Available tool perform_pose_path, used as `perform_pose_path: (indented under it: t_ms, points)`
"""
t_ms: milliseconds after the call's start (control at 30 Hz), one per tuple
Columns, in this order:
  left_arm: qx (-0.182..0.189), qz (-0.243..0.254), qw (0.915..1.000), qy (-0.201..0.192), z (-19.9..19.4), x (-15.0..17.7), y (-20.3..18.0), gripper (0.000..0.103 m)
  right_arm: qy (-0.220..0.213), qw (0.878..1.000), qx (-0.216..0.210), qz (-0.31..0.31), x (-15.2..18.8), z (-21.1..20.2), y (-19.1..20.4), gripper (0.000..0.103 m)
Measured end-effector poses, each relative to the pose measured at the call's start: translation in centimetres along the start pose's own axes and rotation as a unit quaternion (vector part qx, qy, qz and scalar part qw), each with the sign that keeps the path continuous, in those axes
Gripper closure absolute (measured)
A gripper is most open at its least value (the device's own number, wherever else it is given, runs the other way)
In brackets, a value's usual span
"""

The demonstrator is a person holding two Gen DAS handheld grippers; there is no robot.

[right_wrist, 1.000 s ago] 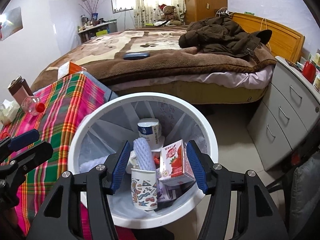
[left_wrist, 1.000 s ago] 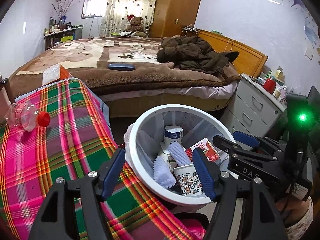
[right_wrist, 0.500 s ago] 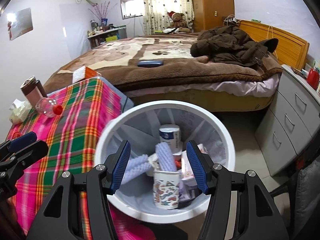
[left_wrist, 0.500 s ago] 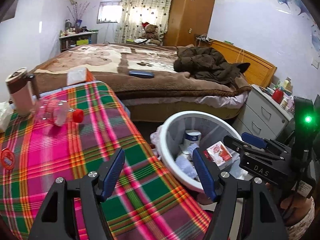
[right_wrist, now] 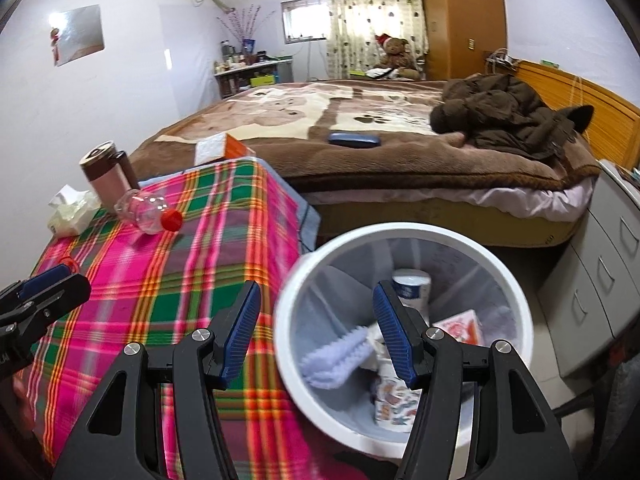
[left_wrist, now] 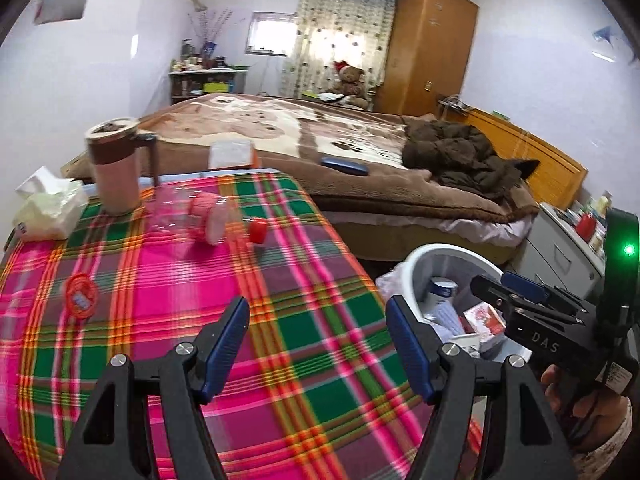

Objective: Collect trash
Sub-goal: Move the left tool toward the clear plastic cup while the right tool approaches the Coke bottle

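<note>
Left gripper and right gripper: jaws apart, nothing between them; clear red-capped bottle lies on plaid tablecloth, white trash bin beside table

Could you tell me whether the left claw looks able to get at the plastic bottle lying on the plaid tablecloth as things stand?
Probably yes. The left claw is open and empty, and only bare plaid tablecloth lies between it and the plastic bottle. The mug and tissue pack stand behind the bottle.
</note>
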State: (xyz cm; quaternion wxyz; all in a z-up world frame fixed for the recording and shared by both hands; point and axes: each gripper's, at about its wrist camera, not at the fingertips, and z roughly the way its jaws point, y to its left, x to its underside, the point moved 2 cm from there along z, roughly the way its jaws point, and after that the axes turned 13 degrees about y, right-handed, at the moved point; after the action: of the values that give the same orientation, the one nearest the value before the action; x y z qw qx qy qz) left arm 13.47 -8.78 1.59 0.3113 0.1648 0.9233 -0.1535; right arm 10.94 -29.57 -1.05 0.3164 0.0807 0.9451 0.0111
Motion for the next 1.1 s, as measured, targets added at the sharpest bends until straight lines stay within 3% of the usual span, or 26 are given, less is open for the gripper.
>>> perform_pose_path:
  t_ms: [633,1100]
  points:
    - [-0.088,-0.088,0.9919,-0.024,-3.1,0.7,10.8,0.028,-0.007,0.995,-0.048,-0.087,-2.8,1.3,7.5,0.043]
    - [-0.132,-0.14,0.9814,-0.001,-2.0,0.8,16.7,0.024,0.0,0.985,-0.091,-0.147,-6.1,4.6,12.3,0.039]
